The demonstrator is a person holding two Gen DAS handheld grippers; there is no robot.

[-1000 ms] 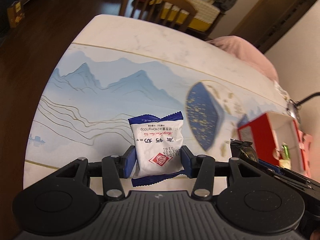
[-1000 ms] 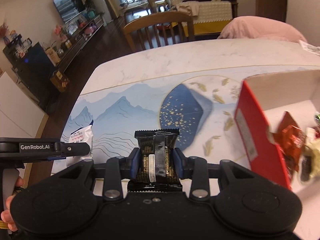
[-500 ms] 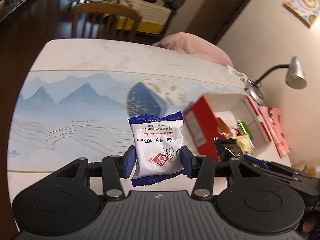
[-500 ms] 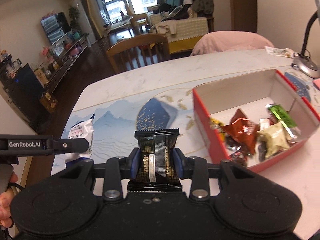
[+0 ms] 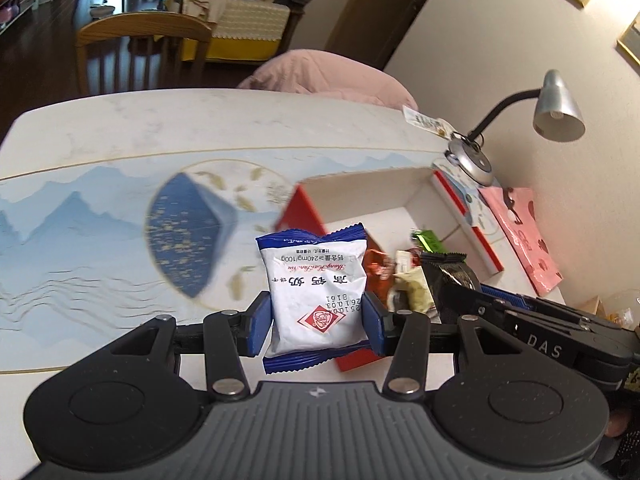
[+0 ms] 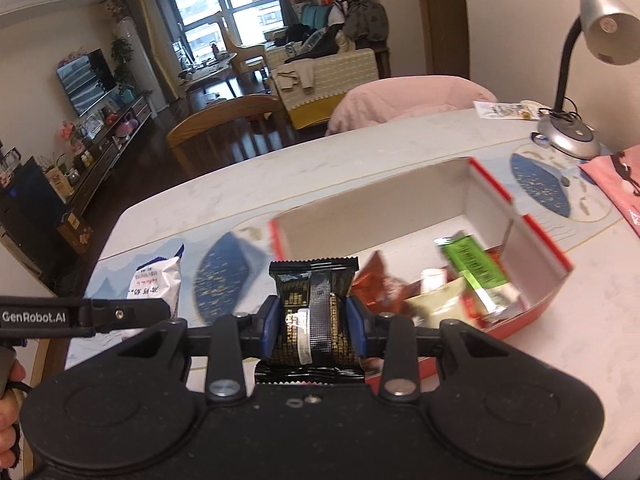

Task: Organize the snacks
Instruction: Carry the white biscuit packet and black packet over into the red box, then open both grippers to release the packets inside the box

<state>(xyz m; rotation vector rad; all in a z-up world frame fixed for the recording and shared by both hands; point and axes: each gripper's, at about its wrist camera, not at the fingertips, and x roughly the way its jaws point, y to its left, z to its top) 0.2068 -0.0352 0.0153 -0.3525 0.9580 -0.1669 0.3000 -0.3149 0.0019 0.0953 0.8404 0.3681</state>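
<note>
My left gripper (image 5: 318, 322) is shut on a white and blue snack packet (image 5: 316, 292), held upright at the near left corner of the red box (image 5: 304, 208). My right gripper (image 6: 314, 326) is shut on a black snack packet (image 6: 314, 312), held over the near edge of the red box (image 6: 540, 240). The box has a white inside and holds several snacks: an orange-red packet (image 6: 378, 286), a beige one (image 6: 438, 304) and a green one (image 6: 470, 258). The black packet also shows in the left wrist view (image 5: 450, 276), and the white packet in the right wrist view (image 6: 156, 284).
The table (image 5: 200, 128) carries a blue mountain-print mat (image 5: 80, 232). A silver desk lamp (image 6: 572, 136) stands behind the box at the right. A pink bag (image 5: 524, 232) lies right of the box. A wooden chair (image 5: 140, 48) and a pink cushion (image 5: 324, 72) stand at the far edge.
Both grippers have swung to the right with their packets, from over the blue mat to the red box. The box now fills the middle of both views.
</note>
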